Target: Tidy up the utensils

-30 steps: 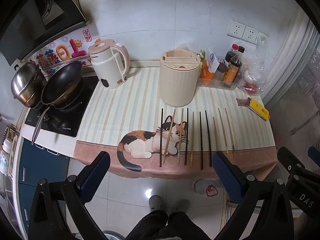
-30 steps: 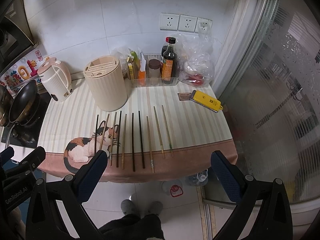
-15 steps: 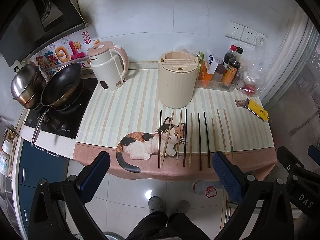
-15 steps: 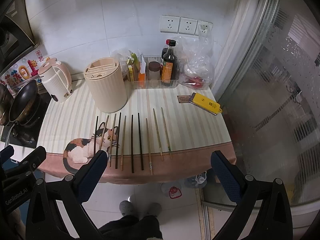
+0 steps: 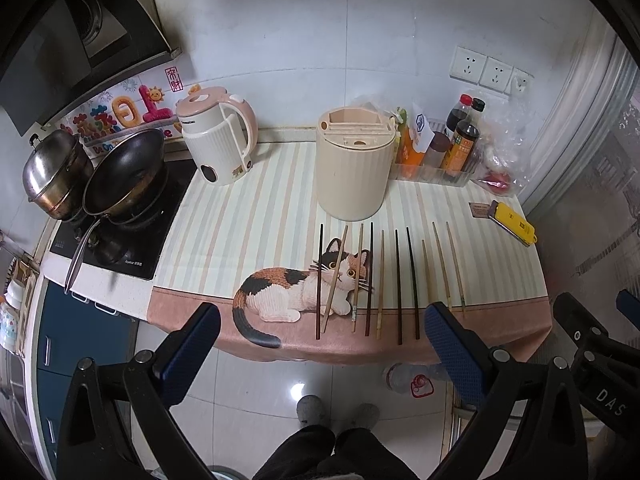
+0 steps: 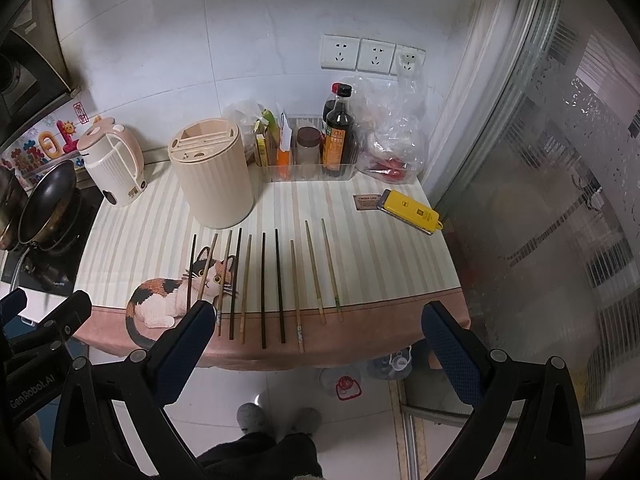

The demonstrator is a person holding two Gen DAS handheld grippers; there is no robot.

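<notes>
Several chopsticks (image 5: 397, 280) (image 6: 263, 288), dark and light wood, lie side by side in a row near the front edge of the striped cat-print table mat. Behind them stands a cream ribbed utensil holder (image 5: 353, 162) (image 6: 212, 172) with slots in its top. My left gripper (image 5: 320, 354) hangs open above the floor in front of the table, apart from the chopsticks. My right gripper (image 6: 316, 348) is likewise open and holds nothing, just short of the table's front edge.
A pink-and-white kettle (image 5: 218, 140) stands at the left, beside a wok (image 5: 126, 176) and steel pot (image 5: 56, 172) on the hob. A clear tray of sauce bottles (image 6: 338, 136), a plastic bag and a yellow phone (image 6: 412, 211) sit at the back right. A glass partition (image 6: 540, 200) bounds the right side.
Both views have shifted very slightly toward the table; the chopsticks and holder have not moved, and both grippers stay open.
</notes>
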